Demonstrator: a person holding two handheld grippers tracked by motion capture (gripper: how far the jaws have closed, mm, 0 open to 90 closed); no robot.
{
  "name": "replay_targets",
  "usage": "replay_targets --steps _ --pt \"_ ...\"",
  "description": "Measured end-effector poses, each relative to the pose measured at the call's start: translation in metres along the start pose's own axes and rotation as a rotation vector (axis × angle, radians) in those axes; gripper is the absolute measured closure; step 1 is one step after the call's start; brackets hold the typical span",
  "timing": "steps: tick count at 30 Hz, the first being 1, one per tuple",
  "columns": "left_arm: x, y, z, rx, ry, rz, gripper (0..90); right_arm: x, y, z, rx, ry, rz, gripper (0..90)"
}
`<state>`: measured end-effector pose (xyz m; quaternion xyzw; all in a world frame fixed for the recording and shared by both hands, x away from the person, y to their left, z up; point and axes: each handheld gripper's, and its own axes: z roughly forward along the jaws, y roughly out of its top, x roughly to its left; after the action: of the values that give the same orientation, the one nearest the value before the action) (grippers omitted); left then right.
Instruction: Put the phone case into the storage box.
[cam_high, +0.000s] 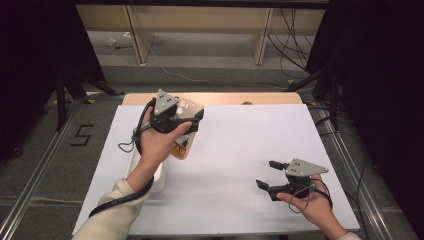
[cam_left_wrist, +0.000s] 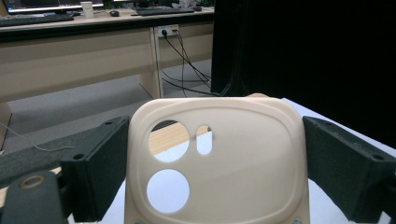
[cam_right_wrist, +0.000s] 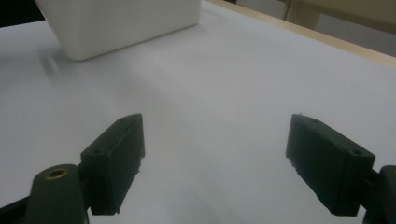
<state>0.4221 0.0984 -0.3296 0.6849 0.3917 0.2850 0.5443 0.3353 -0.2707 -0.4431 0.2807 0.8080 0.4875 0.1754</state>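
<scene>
while l gripper (cam_left_wrist: 215, 186) pinches the cream phone case (cam_left_wrist: 219, 158) aloft, r gripper (cam_high: 274, 176) waits spread wide; prob next: set case down w/ care.

object: a cream phone case (cam_left_wrist: 233, 163) of soft-looking plastic, its back panel turned to my left gripper's camera
cutouts: two round holes and one small slot, grouped toward one side of the panel
rim: a raised rounded lip runs around the edge
pose: lifted off the white table, tilted, between my left gripper's jaws
place: far left part of the table in the high view (cam_high: 189, 131)
inside: a dark marking shows there, too small to read
</scene>
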Motion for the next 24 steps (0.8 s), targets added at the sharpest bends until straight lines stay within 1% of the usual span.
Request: replay_targets --steps 11,13,15,16,18,24 --pt "0.006 0.001 -0.002 -0.01 0.021 -0.014 11.1 0.0 0.0 0.0 0.0 -0.001 -0.001 20.5" --pt "0.007 0.001 -0.002 -0.012 0.029 -0.019 11.1 0.0 0.0 0.0 0.0 -0.002 -0.001 20.5" --pt "0.008 0.002 -0.003 -0.015 0.036 -0.015 11.1 0.0 0.0 0.0 -0.001 -0.001 -0.001 20.5" --pt "0.009 0.002 -0.003 -0.018 0.048 -0.016 11.1 0.0 0.0 0.0 0.0 -0.001 0.0 20.5" --pt "0.01 0.002 -0.004 -0.018 0.051 -0.015 11.1 0.0 0.0 0.0 0.0 -0.001 0.0 20.5" --pt "0.016 0.002 -0.005 -0.019 0.079 -0.022 11.1 0.0 0.0 0.0 0.0 -0.001 0.0 20.5"
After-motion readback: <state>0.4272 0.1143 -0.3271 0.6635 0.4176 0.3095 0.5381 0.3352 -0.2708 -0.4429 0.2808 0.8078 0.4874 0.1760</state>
